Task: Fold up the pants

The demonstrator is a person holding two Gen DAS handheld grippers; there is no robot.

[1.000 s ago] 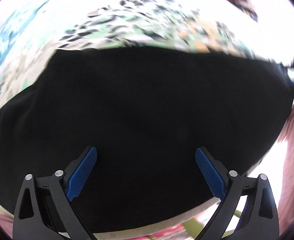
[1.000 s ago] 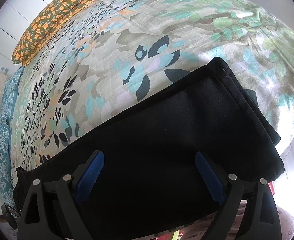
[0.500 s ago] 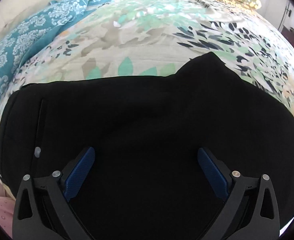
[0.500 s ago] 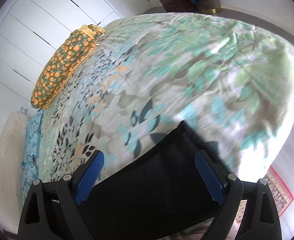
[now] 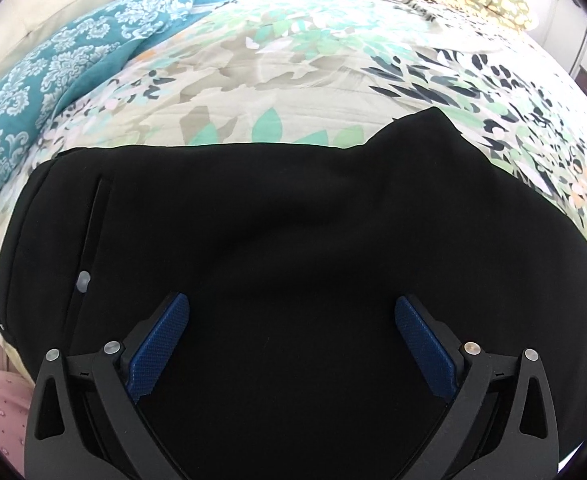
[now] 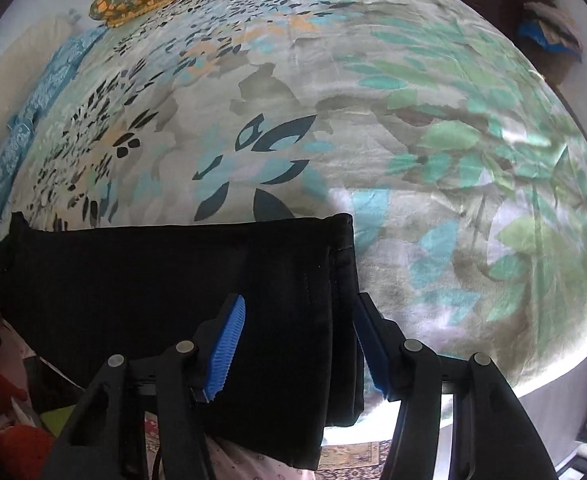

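Pants (image 6: 165, 280), black and folded lengthwise, lie across the lower part of the right wrist view on a leaf-print bedspread (image 6: 413, 140), long axis running left to right, the stitched hem end (image 6: 341, 264) toward the frame's middle and hanging off the bed's near edge. In the left wrist view the same pants (image 5: 293, 240) fill the lower frame, a pocket slit and pale button (image 5: 82, 281) at left.

Half a second ago the right gripper (image 6: 297, 344) stood wide over the cloth; its jaws have just been closing and now straddle the hem end at a narrower gap, whether the pads press it I cannot tell. The left gripper (image 5: 291, 344) is unchanged, jaws wide above the fabric, holding nothing.

Both grippers point steeply down at the bed.
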